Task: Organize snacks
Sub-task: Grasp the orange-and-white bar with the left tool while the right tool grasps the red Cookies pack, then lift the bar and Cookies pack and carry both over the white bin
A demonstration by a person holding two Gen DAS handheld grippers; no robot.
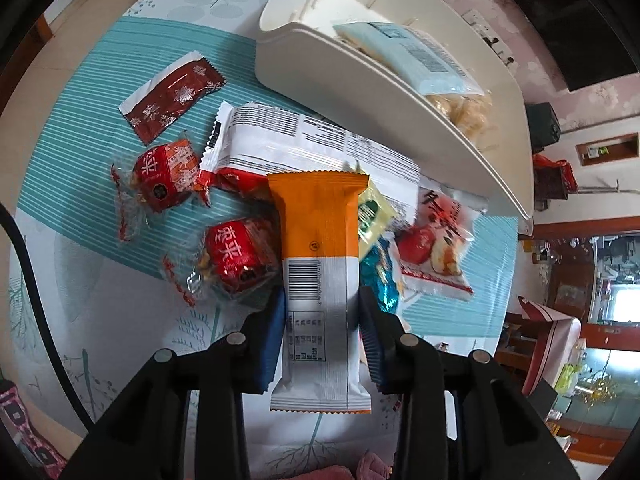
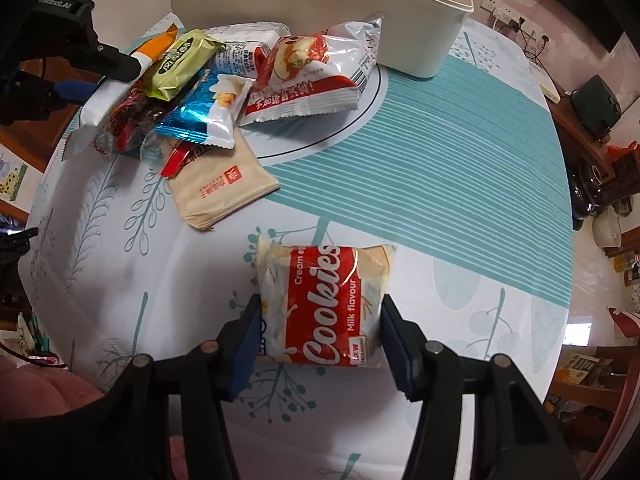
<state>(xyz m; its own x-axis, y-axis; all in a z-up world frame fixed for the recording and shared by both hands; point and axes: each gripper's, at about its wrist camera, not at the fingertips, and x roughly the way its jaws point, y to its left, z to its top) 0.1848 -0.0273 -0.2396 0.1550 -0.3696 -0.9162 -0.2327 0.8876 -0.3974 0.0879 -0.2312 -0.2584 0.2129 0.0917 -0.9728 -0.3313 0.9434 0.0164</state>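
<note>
Two handheld grippers work a snack-strewn table, each closed on a packet. The left gripper [image 1: 322,332] clamps an orange-and-white bar [image 1: 318,276] by its long sides, holding it above the pile and pointed toward the cream storage bin [image 1: 360,80], which stands at the far edge of the table. The right gripper [image 2: 320,344] pinches a red-labelled cookies packet [image 2: 326,304] near the table's front edge, well apart from the heap; whether the packet is lifted or rests on the tablecloth [image 2: 440,152] is hard to tell.

By the look of things the job is barely begun. Only one packet, a pale blue bag of puffed snacks [image 1: 424,64], shows inside the bin. Left on the cloth are a dark red sachet [image 1: 172,96], two red twist-wrapped sweets [image 1: 166,178], a large white pouch [image 1: 304,140], a yellow-green wafer pack [image 2: 182,62], a blue foil pack [image 2: 204,108], a red-and-white apple-chip bag [image 2: 316,76] and a beige flat packet [image 2: 222,188].

The bin's interior is mostly hidden in the right wrist view, where only its wall and rim appear, and its far end runs out of the left wrist view. Several packets in the heap overlap, so the count is uncertain, and the fisheye bends the table's edges.
</note>
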